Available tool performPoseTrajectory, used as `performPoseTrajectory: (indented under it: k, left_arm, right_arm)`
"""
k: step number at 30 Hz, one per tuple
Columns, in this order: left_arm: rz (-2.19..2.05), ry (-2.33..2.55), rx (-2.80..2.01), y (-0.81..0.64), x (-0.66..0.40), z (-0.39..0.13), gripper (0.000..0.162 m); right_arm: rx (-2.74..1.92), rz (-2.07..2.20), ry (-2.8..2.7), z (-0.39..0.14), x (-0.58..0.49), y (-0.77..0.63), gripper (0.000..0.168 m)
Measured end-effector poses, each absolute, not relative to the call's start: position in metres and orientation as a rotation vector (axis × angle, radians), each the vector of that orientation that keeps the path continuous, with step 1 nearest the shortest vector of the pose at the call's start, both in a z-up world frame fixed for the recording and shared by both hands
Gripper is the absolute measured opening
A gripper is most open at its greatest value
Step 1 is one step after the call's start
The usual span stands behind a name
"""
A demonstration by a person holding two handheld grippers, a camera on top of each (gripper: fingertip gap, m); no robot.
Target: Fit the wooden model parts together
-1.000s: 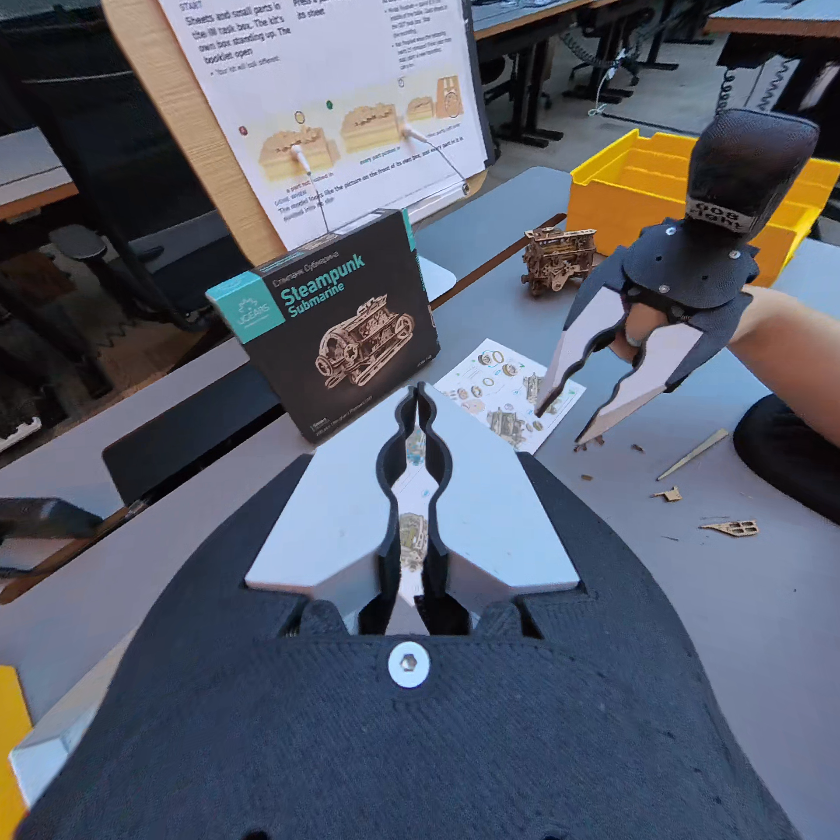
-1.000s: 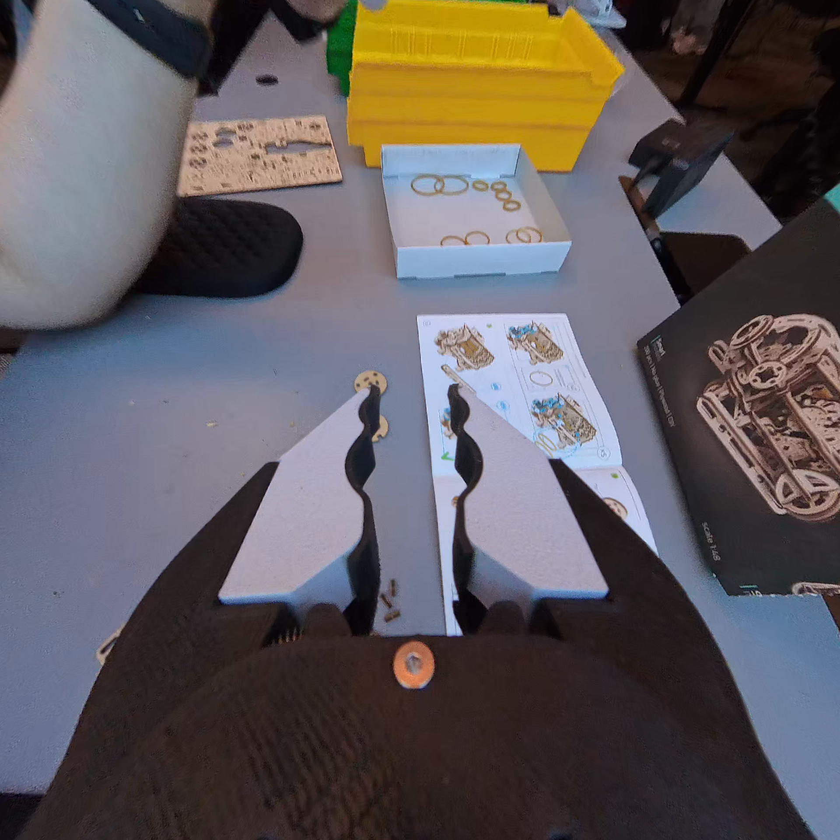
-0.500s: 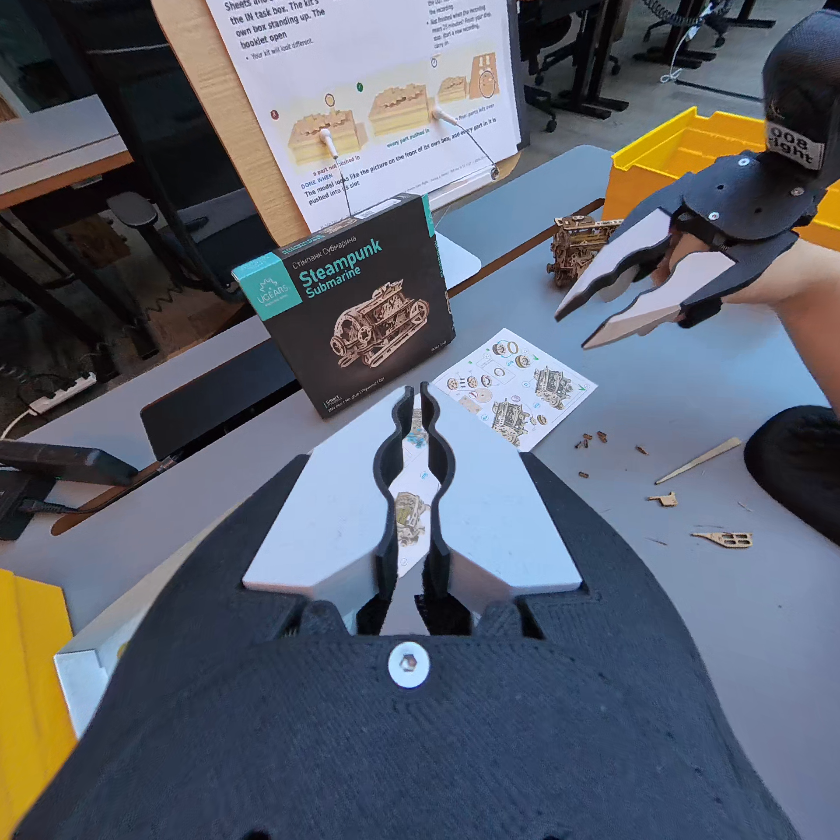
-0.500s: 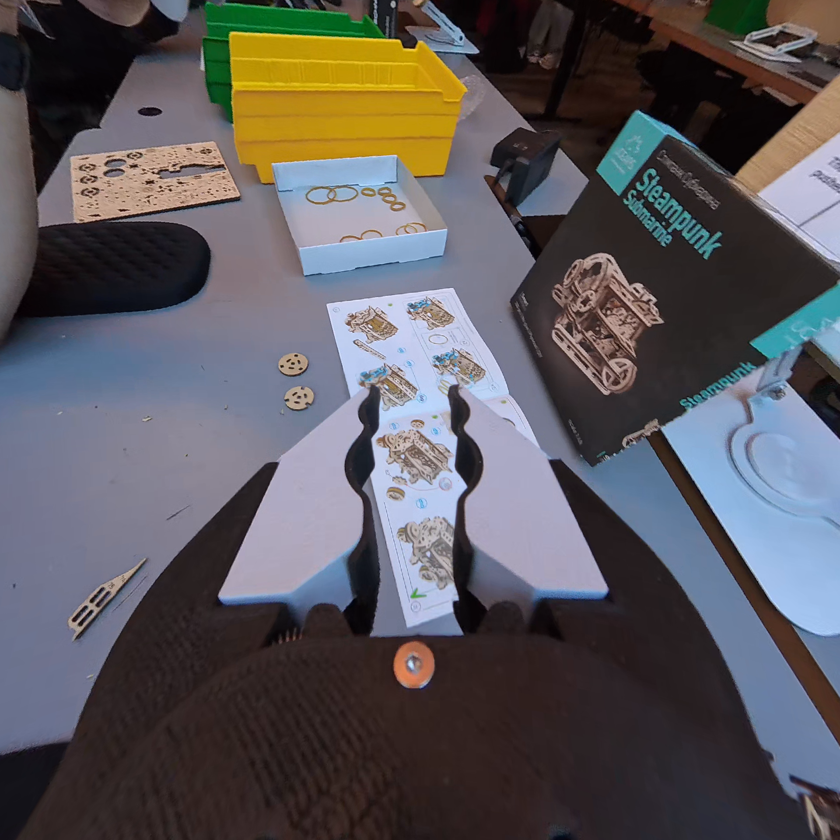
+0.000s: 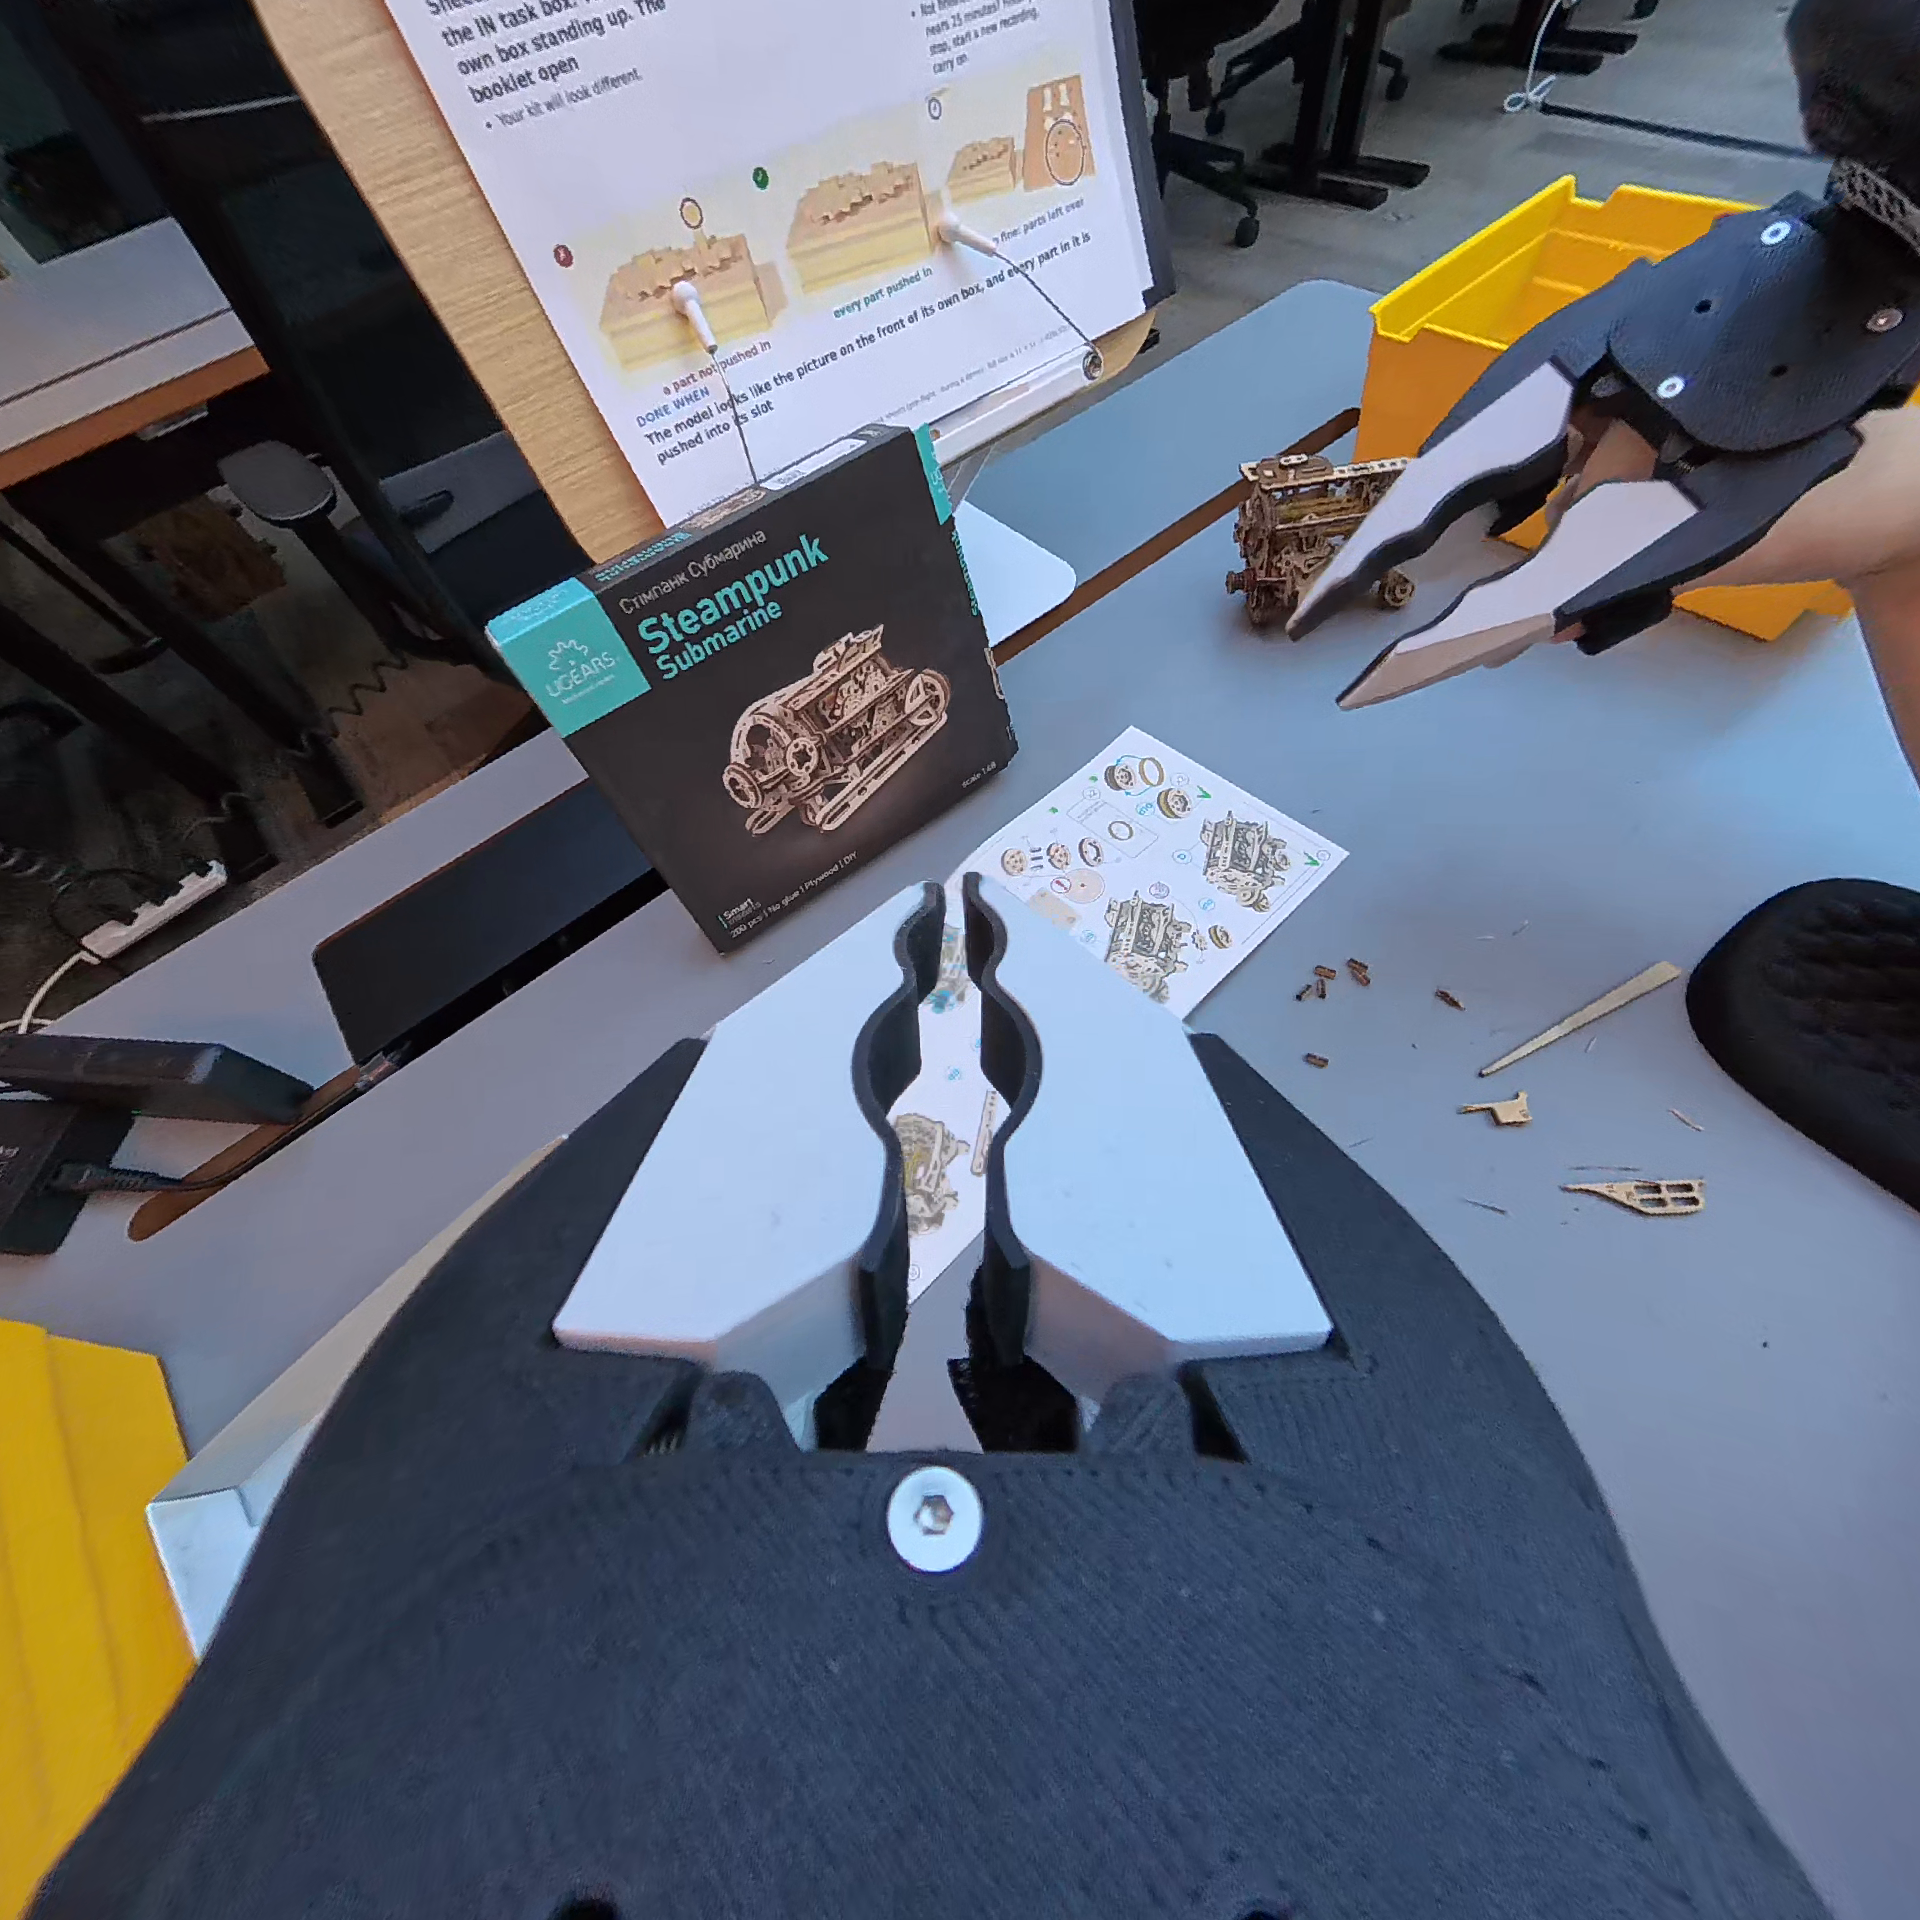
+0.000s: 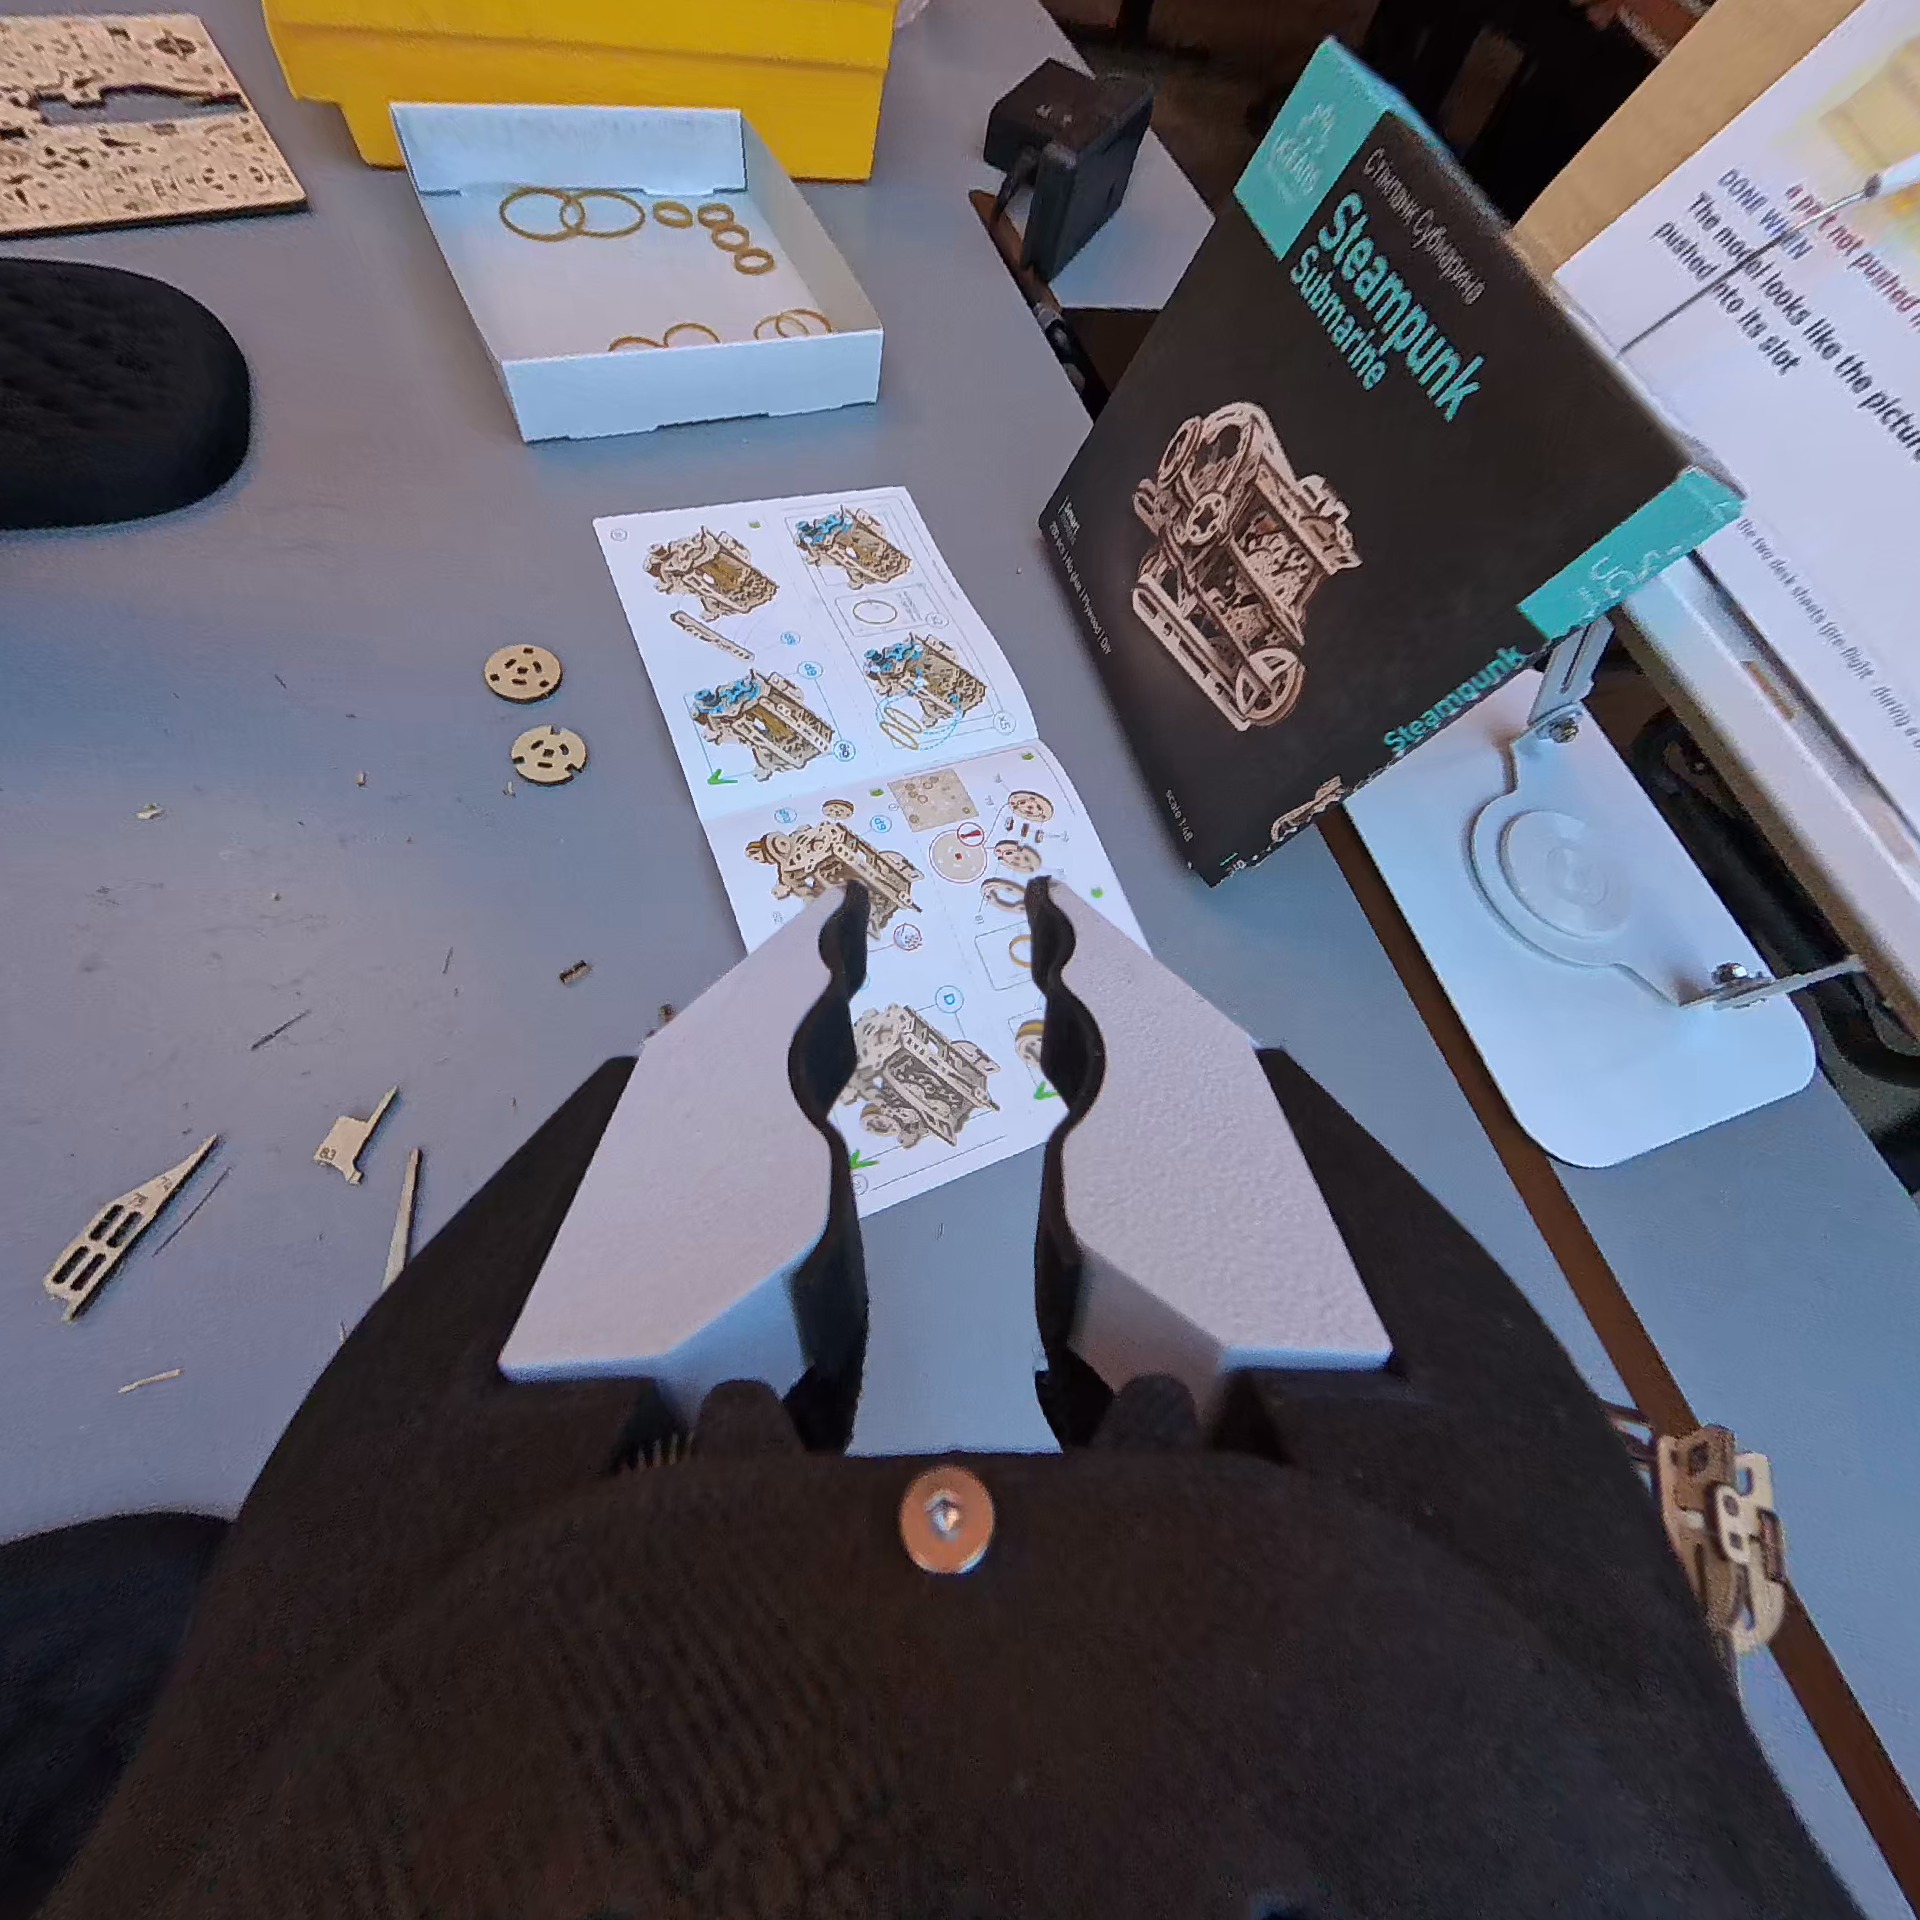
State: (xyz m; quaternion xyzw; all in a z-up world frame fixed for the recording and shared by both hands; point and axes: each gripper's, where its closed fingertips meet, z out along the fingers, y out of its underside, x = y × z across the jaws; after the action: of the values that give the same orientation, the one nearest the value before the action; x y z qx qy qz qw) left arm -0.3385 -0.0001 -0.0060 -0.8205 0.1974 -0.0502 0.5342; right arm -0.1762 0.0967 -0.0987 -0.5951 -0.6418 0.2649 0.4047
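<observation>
Left gripper (image 5: 954, 896): jaws nearly together, holding nothing, poised above the open instruction booklet (image 5: 1153, 868). Right gripper (image 6: 943, 899): jaws apart and empty, raised over the same booklet (probably for consulting the steps). Part-built wooden model (image 5: 1311, 535) stands near the yellow bin (image 5: 1496, 301), just beyond the right gripper. Two loose wooden discs (image 6: 534, 712) lie left of the booklet; kit box (image 5: 769, 686) stands upright as reference.

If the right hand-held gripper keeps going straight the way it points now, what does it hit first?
Most likely the open instruction booklet lying flat on the grey table. The right hand-held gripper is open and empty, tilted down over its lower pages; how high it is above them is unclear.
</observation>
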Motion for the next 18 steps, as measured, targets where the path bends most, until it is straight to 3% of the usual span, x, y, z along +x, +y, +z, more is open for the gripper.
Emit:
performPoseTrajectory:
  k: [1, 18]
  left_arm:
    - [-0.117, 0.458, -1.958, -0.001, -0.342, -0.006, 0.002]
    - [-0.139, 0.472, -1.904, 0.011, -0.328, 0.003, 0.001]
  right_arm:
    - [-1.514, 0.663, -1.637, -0.104, -0.176, 0.097, 0.03]
    - [-1.65, 0.544, -1.754, -0.142, -0.17, 0.1, 0.031]
